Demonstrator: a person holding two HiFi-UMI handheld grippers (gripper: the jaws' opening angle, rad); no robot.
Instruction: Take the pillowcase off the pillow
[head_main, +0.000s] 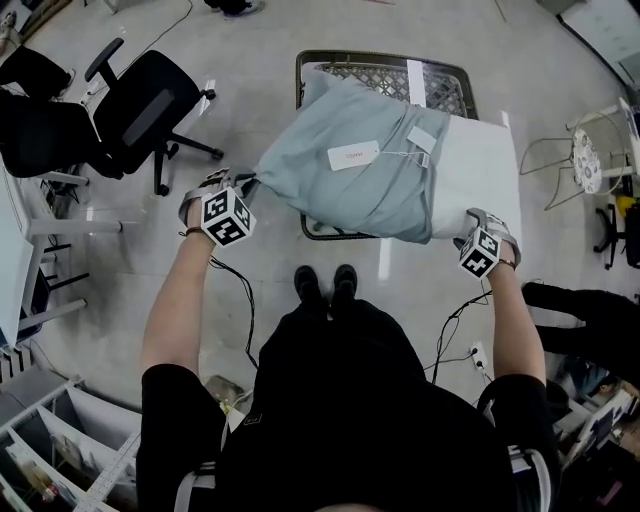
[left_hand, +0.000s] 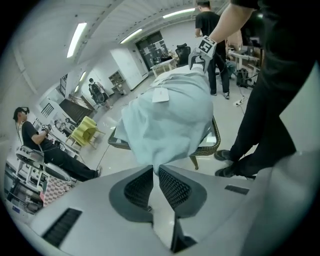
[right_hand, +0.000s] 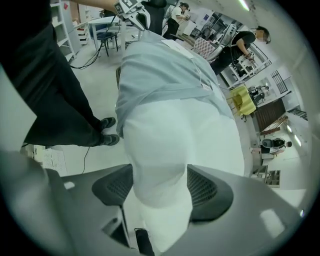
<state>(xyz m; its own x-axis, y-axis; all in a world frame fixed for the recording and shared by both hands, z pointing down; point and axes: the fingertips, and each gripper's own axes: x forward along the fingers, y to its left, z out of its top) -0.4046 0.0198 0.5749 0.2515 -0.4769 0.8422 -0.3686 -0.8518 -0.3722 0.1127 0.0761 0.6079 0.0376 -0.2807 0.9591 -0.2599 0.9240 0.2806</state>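
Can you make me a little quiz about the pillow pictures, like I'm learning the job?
1. True or false: the left gripper has its jaws pinched shut on a corner of the pale blue pillowcase.
2. Pick one: what sits squeezed between the jaws of the right gripper? A) the bare white end of the pillow B) a cup C) a book
3. Fill the gap: the small white tag lies on top of the ____.

Key: 1 true; 2 A; 3 pillowcase
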